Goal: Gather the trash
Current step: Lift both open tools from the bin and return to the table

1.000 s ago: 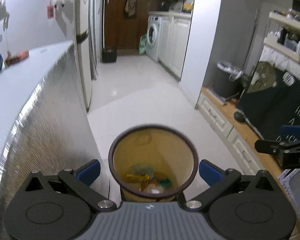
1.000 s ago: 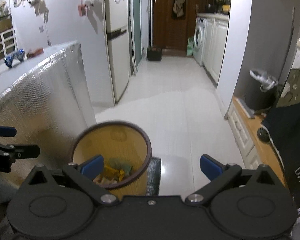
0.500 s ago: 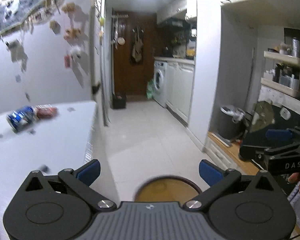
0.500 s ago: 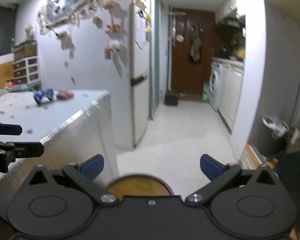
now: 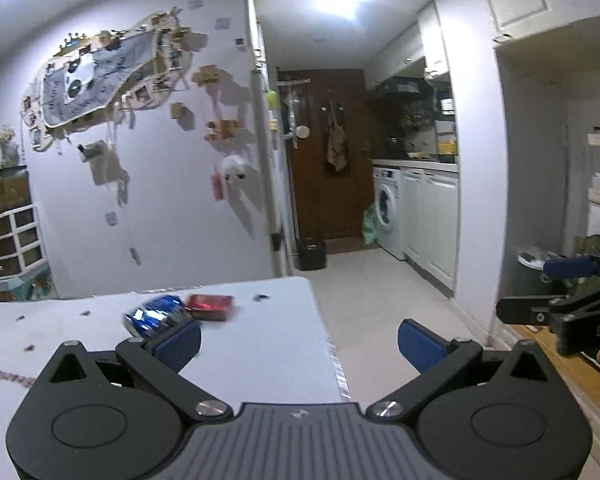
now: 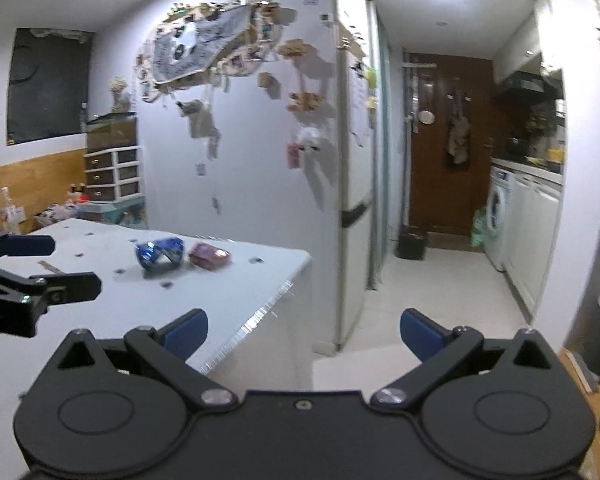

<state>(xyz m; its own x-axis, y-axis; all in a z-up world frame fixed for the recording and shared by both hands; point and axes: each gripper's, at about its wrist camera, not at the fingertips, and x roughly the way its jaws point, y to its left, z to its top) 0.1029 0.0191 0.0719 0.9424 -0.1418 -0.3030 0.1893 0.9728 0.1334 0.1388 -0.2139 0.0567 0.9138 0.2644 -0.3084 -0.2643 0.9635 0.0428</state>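
Observation:
A crushed blue can [image 5: 153, 315] and a red packet [image 5: 210, 305] lie on the white table [image 5: 260, 344] near its far edge. They also show in the right wrist view, the can [image 6: 160, 252] left of the packet [image 6: 210, 256]. My left gripper [image 5: 299, 345] is open and empty above the table, the can just beyond its left finger. My right gripper [image 6: 303, 332] is open and empty, off the table's right edge. The trash basket is out of view.
A fridge [image 6: 354, 184] stands beyond the table [image 6: 228, 280]. A tiled floor [image 6: 432, 300] leads to a brown door [image 6: 448, 152] and a washing machine [image 6: 498, 216]. A drawer unit [image 6: 114, 172] is at the far left. Small scraps dot the table.
Both grippers rose from over the orange trash basket and tilted up. The basket dropped out of view; the table top with the can and packet came close.

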